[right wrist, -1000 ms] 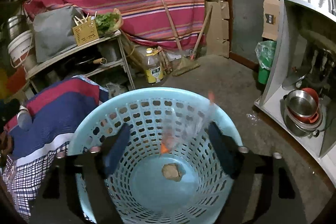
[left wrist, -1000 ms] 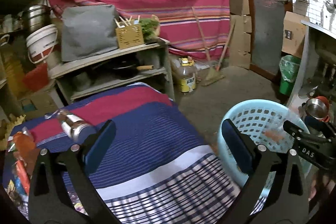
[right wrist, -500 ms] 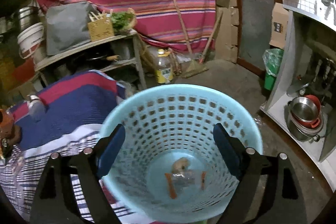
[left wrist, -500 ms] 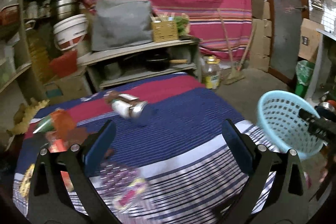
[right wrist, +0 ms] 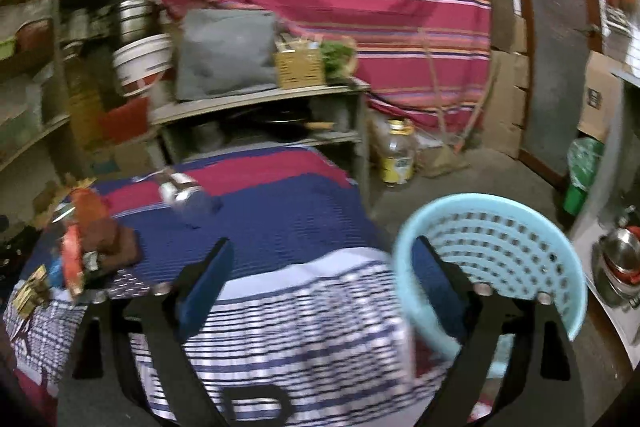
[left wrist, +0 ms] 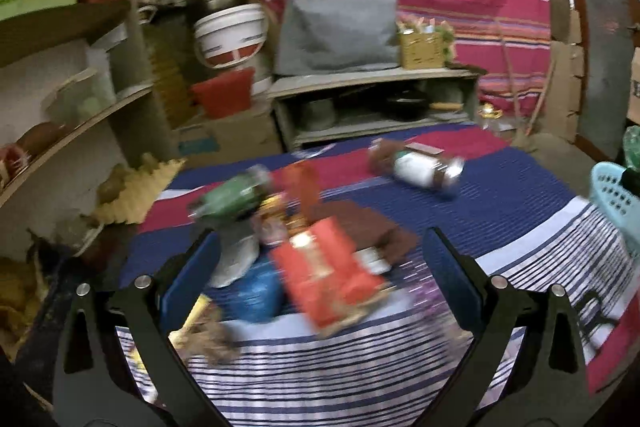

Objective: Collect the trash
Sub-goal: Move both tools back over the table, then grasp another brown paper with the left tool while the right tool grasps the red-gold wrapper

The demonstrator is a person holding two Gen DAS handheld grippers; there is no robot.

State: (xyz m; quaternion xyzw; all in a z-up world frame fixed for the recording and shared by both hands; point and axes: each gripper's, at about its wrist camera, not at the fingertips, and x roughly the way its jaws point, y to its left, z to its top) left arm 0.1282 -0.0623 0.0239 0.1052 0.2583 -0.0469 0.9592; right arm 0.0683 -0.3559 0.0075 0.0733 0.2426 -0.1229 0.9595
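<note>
Trash lies on the striped table cloth [left wrist: 500, 211]. In the left wrist view I see a red wrapper [left wrist: 324, 267], a brown packet [left wrist: 360, 227], a green bottle [left wrist: 232, 195], a blue pouch [left wrist: 252, 291] and a brown jar [left wrist: 420, 169] on its side. My left gripper [left wrist: 320, 275] is open around the pile, above it. My right gripper [right wrist: 320, 279] is open and empty over the cloth [right wrist: 280, 227], its right finger in front of the light blue basket [right wrist: 500, 247]. The jar [right wrist: 180, 189] and the red wrapper [right wrist: 72, 255] also show in the right wrist view.
Wooden shelves [left wrist: 60, 115] with pots stand at the left. A low shelf unit [right wrist: 260, 115] holds a grey bag and a pan behind the table. An oil bottle [right wrist: 396, 155], a broom and a green bin [right wrist: 580, 171] are on the floor.
My left gripper has swung left from the basket side to over the trash pile. My right gripper has moved left off the basket; the clear wrapper it released fell into the basket.
</note>
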